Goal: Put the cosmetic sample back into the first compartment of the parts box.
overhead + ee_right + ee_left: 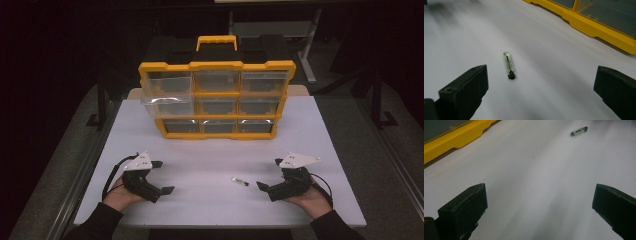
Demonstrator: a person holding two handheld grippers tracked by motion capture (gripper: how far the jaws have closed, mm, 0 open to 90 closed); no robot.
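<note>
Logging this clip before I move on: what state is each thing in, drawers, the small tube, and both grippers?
Organizer: upright at the back of the table, handle up.
Middle-left drawer: pulled partly out; the other drawers look flush.
Small tube: lying flat on the table, black cap on, untouched.
Left gripper: open, empty.
Right gripper: open, empty, facing the tube.

Count from my side: two grippers, left gripper (162, 176) and right gripper (269, 173); one small vial (240, 181); one yellow organizer (217, 100) with nine clear drawers; one white table (210, 165).
</note>
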